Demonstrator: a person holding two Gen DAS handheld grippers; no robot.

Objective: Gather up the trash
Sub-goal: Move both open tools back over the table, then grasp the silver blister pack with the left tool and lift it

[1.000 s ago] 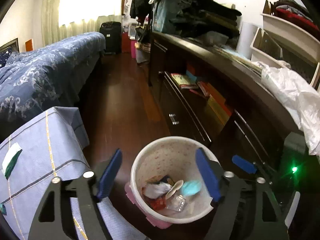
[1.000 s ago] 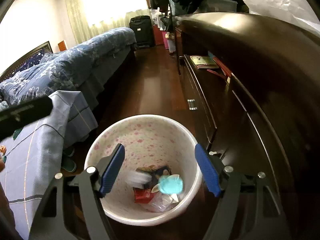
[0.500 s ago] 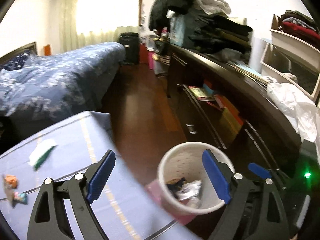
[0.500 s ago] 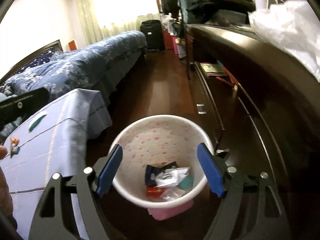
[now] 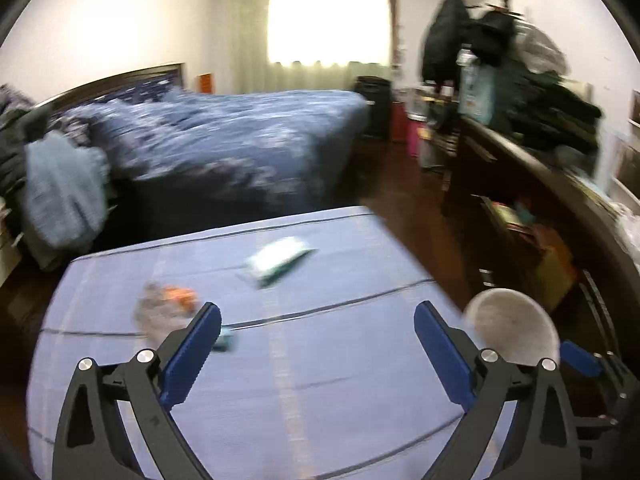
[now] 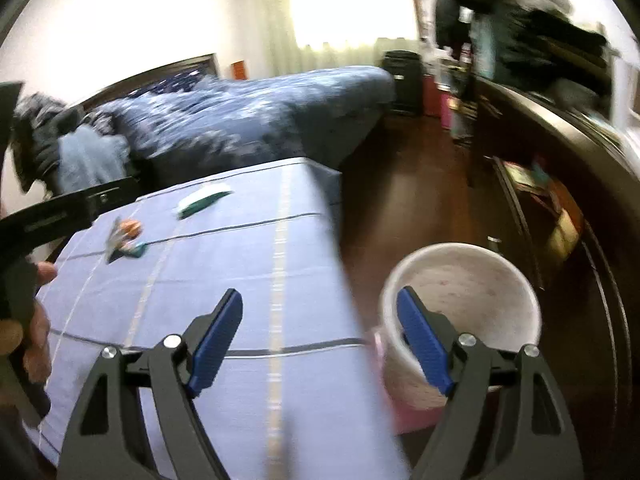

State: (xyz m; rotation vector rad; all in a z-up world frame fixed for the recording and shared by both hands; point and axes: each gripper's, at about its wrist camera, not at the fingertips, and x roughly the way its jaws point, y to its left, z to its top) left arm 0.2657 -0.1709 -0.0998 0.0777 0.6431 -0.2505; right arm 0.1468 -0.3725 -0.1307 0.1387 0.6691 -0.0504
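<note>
Both grippers' fingers gape empty over blurry, perhaps wrapper, trash (image 5: 280, 260) beside bin (image 6: 460, 312)

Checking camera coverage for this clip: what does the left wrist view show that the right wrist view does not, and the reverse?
Left wrist only: the right gripper's blue tip beside the bin. Right wrist only: the bin's inner wall, and the person's hand holding the left gripper's body. Both: the blue cloth with a green-white wrapper and orange scraps, the bed, the dresser. Both grippers are open and empty.
</note>
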